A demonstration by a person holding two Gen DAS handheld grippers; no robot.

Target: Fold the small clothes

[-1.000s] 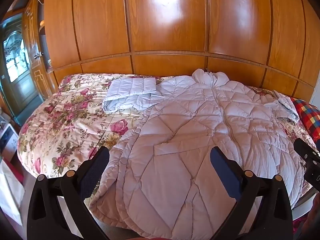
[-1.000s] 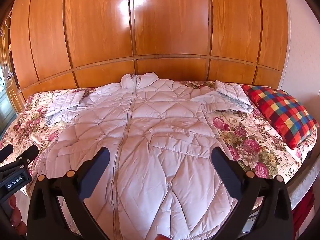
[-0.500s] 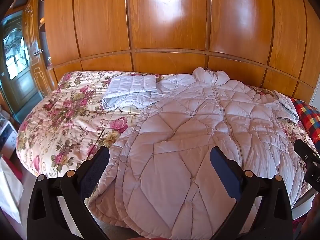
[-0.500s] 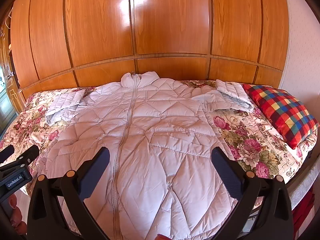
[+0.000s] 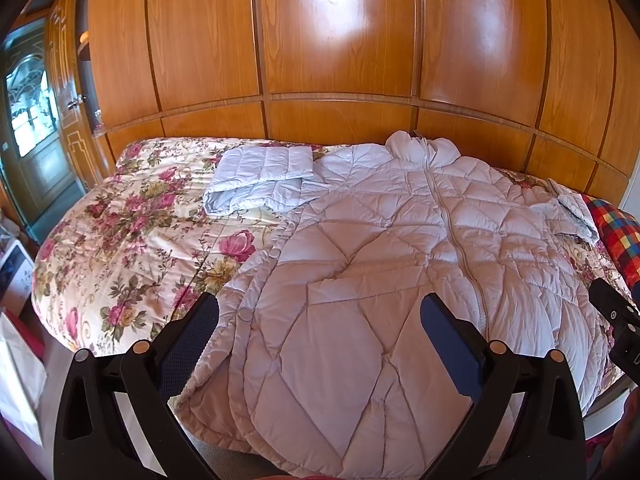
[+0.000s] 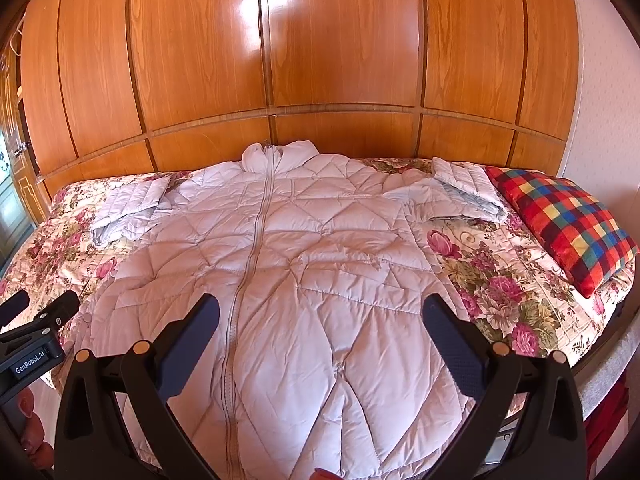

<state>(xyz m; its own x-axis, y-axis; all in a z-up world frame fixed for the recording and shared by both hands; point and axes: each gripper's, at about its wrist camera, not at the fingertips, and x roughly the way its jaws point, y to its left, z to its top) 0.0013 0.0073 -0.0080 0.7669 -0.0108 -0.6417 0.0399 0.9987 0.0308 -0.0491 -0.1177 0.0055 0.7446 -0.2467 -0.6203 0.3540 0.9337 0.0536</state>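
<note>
Lying flat: one quilted coat (image 6: 304,280), one plaid pillow (image 6: 568,220).

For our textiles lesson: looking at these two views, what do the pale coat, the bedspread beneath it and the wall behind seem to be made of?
Coat: apparently thin synthetic shell over padding; smooth, faint sheen, puffy diamond quilting.
Bedspread: probably matte woven cotton, floral print, stitched quilting lines.
Wall panels: wood or veneer, glossy; visible grain and bright window reflections.
</note>
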